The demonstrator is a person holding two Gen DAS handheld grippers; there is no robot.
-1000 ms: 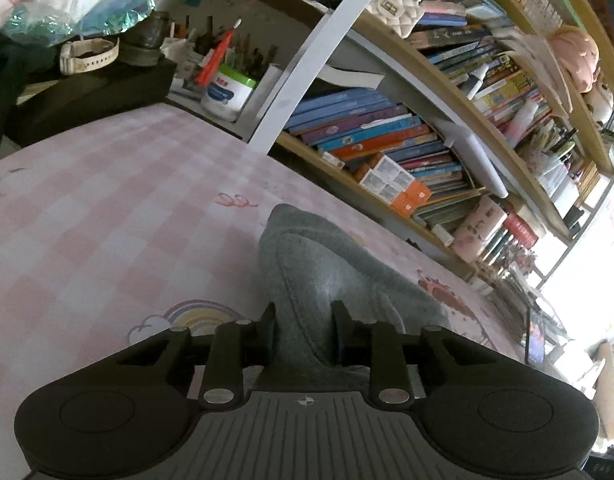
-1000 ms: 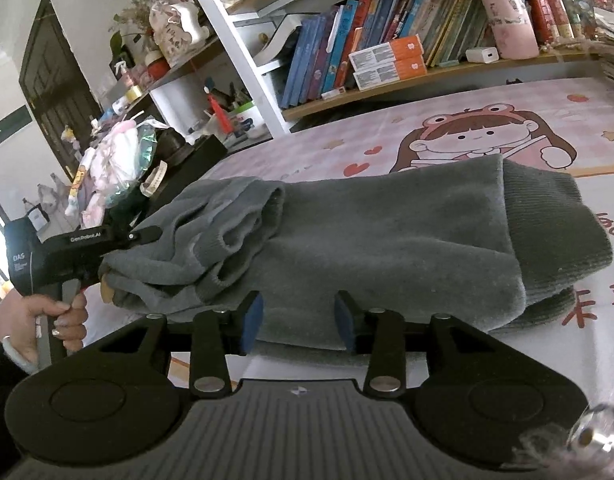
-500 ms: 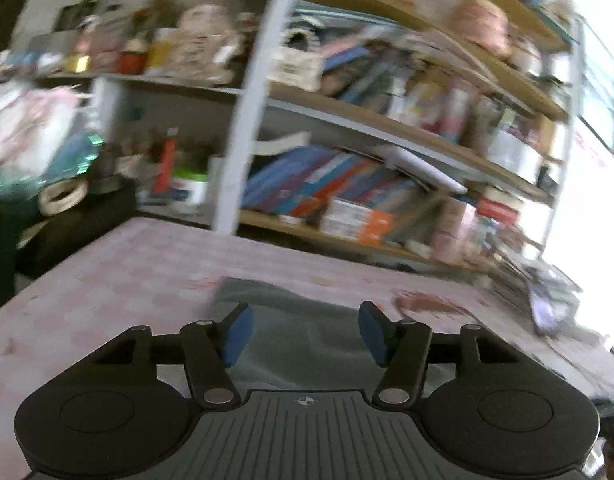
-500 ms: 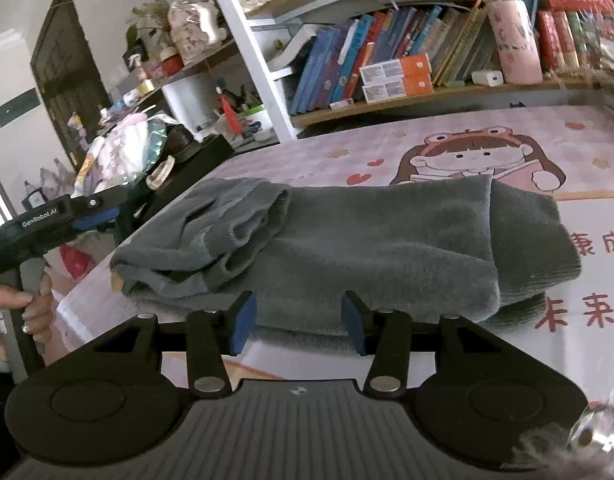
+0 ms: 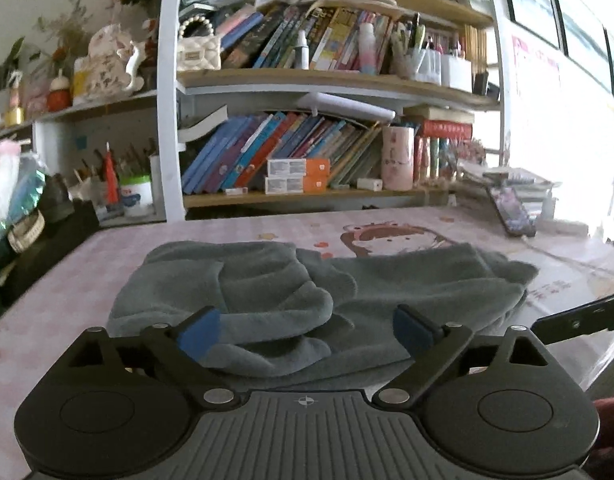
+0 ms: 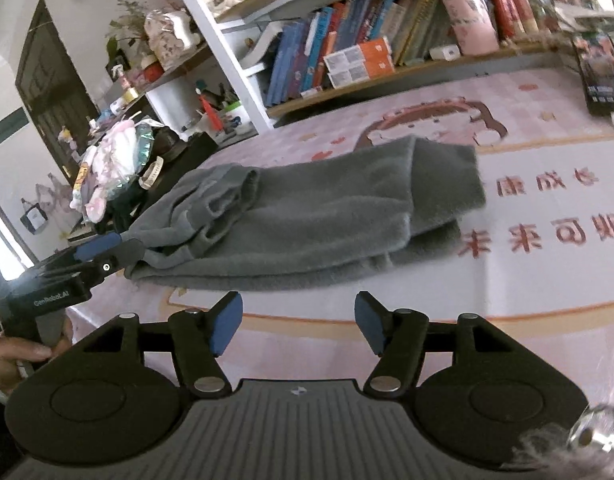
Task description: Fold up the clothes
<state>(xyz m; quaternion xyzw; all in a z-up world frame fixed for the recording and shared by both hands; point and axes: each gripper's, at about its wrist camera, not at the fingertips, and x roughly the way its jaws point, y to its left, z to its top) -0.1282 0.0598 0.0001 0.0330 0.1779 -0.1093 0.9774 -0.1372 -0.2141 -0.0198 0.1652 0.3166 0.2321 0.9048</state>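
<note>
Left wrist view: the left tongs (image 5: 305, 332) are spreading wide, pinching nothing, the folded grey garment (image 5: 319, 292) lying on the pink table (image 5: 67, 292) just beyond.

Right wrist view: the right tongs (image 6: 298, 327) are opening over bare table near the garment's near edge, pinching nothing.

At lower left of the right wrist view, the left gripper (image 6: 103, 246) bears "GenRobot.AI"; the pink mat (image 6: 547, 280) carries mirrored red Chinese characters.
</note>
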